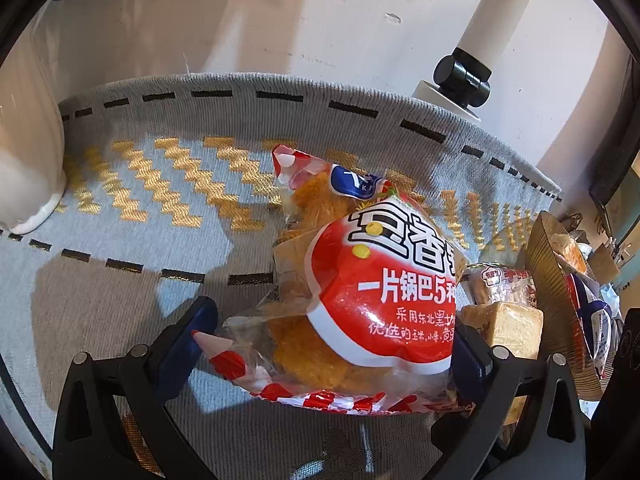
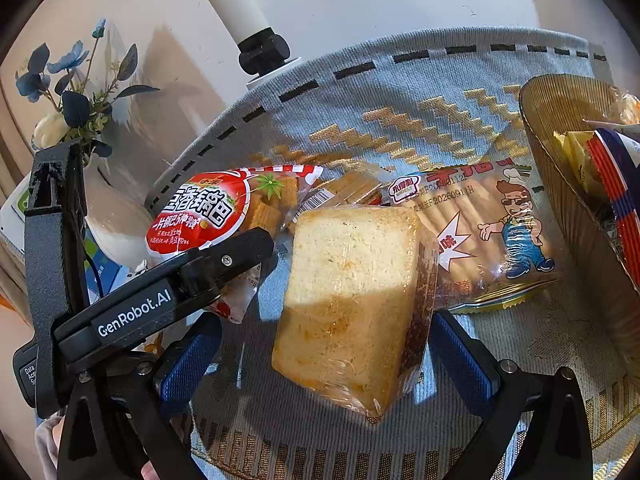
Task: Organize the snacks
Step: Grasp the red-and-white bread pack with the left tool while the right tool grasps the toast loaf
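Left claw [image 1: 332, 344]: we see its blue pads spread wide on either side of the red rice-crust snack bag [image 1: 360, 288]; the right pad touches the bag's edge, the left pad stands apart from it, so we read it as open, not clamping.
Red snack bag: it lies on the grey woven runner [image 1: 160, 184] that covers the bench, left of the other loose snacks.
Vase [image 2: 116, 224]: white, with blue flowers, at the far left of the bench.
Right claw [image 2: 326, 356]: its pads stand parted around the near end of the wrapped bread slice [image 2: 348, 300], with a gap on each side; open, as far as we can see.
Bread slice: it rests on the runner, between the red bag and the biscuit-stick packet [image 2: 480, 240], overlapping the packet's left edge.
Biscuit-stick packet: clear, with a cartoon chef, just right of the bread.
Basket [image 2: 560, 184]: ribbed brown, at the far right, with several wrapped snacks inside.
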Motion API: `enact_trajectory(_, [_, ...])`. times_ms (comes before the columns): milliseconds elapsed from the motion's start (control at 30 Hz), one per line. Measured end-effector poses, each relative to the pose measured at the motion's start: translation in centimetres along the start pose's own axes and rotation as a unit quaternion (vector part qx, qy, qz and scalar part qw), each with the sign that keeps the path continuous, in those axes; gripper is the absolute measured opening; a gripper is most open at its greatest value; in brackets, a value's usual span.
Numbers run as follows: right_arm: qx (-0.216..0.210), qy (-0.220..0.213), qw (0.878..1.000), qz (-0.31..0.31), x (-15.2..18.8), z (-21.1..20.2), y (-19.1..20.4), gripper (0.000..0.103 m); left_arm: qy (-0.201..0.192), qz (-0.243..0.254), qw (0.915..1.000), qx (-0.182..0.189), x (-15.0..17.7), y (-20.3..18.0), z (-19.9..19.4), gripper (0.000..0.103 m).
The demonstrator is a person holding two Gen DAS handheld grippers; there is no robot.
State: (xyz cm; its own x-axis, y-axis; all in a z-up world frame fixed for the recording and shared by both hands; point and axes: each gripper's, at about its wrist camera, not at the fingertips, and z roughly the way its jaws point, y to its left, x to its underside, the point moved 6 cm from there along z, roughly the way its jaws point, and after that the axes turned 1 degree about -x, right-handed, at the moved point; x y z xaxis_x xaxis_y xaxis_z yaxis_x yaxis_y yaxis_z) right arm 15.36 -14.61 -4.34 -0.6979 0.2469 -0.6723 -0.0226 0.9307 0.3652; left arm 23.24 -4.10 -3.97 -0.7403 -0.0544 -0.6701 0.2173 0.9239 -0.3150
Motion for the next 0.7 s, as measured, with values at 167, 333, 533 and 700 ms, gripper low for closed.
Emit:
enact_trajectory(167, [0.000,0.000,1.000,0.000,-0.01,0.00,0.01,0.103,-0.001,0.000,1.0000,-0.001,0.01,-0.16,0.10,0.103])
enact_trajectory(333, [0.000,0.000,1.000,0.000,-0.02,-0.01,0.04,0.103,-0.003,0.001,1.0000,-0.002,-0.01,-0.23,0.02,0.103])
enact_trajectory(533, [-0.001,0.000,1.000,0.000,-0.03,0.00,0.07,0.103,-0.007,0.001,1.0000,-0.003,-0.01,-0.37,-0.17,0.103])
enact_trajectory(700, [-0.001,-0.001,1.000,0.000,-0.02,-0.01,0.10,0.103,-0.009,0.002,0.9999,-0.004,-0.03,-0.45,-0.31,0.103])
